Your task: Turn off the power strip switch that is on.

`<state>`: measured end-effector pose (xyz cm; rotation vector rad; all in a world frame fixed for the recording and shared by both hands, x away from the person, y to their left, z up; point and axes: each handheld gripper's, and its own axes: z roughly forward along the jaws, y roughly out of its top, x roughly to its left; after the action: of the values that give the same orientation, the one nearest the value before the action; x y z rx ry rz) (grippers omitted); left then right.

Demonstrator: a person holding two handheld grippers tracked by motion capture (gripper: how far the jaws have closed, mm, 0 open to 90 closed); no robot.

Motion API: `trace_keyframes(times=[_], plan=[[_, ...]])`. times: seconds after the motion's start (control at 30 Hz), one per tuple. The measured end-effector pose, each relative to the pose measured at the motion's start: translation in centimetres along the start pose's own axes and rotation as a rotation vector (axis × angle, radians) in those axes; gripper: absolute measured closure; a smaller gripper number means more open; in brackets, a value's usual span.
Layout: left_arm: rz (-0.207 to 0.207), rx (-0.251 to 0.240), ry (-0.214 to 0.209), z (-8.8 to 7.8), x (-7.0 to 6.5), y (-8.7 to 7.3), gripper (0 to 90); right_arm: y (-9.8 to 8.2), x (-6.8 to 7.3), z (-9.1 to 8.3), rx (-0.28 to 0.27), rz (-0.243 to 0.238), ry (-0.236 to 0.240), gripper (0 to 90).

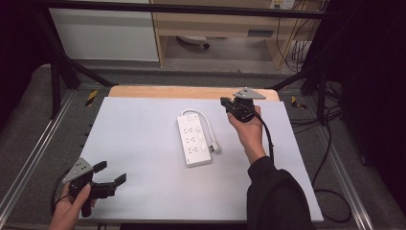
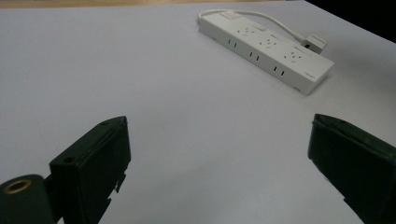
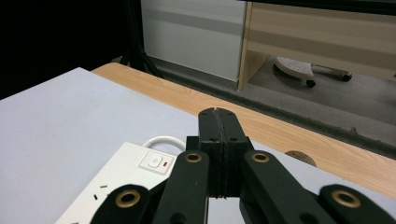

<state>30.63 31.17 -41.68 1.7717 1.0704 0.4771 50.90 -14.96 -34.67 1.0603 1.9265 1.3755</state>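
A: Where does the power strip (image 1: pixel 194 140) sit?

B: Near the middle of the white table (image 1: pixel 143 158), lying flat. Its long axis runs away from the person, with the switch (image 3: pixel 155 162) at the far end. Its white cord (image 1: pixel 207 125) loops off that far end and comes back along the strip's right side to the plug (image 1: pixel 214 147), which lies just beside the strip's near right edge.

A: And the tongs?

B: The right gripper (image 1: pixel 229 106) hangs just off the strip's far right corner, raised above the table, its jaws pressed together with nothing between them. In the right gripper view the shut tips (image 3: pixel 217 120) point past the switch end, which lies below and to their left. The left gripper (image 1: pixel 109 173) is well apart from the strip, off its near left side by the table's front edge, jaws wide apart and empty. From there the strip lies ahead and to the right (image 2: pixel 266 46), seen slantwise.

A: So which hand is better placed?

B: The right, I'd say. It is clearly nearer, and the switch and cord end lie right beside it. With shut jaws it looks suited to pressing the switch; grasping anything would need them parted first.
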Motion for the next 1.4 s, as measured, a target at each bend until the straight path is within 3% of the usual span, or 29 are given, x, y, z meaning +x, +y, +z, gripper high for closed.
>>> trace_keyframes(times=[0.27,0.57,1.4], plan=[[0.000,-0.001,-0.002,0.0,0.0,0.0,5.8,-0.3,0.3,0.9,0.020,-0.006,0.002,90.0],[0.001,-0.002,-0.002,0.0,0.0,0.0,5.8,-1.0,0.6,2.6,0.083,-0.013,0.007,90.0],[0.004,-0.002,-0.003,-0.1,0.0,0.0,5.8,-3.3,2.0,5.4,0.194,-0.028,0.040,90.0]])
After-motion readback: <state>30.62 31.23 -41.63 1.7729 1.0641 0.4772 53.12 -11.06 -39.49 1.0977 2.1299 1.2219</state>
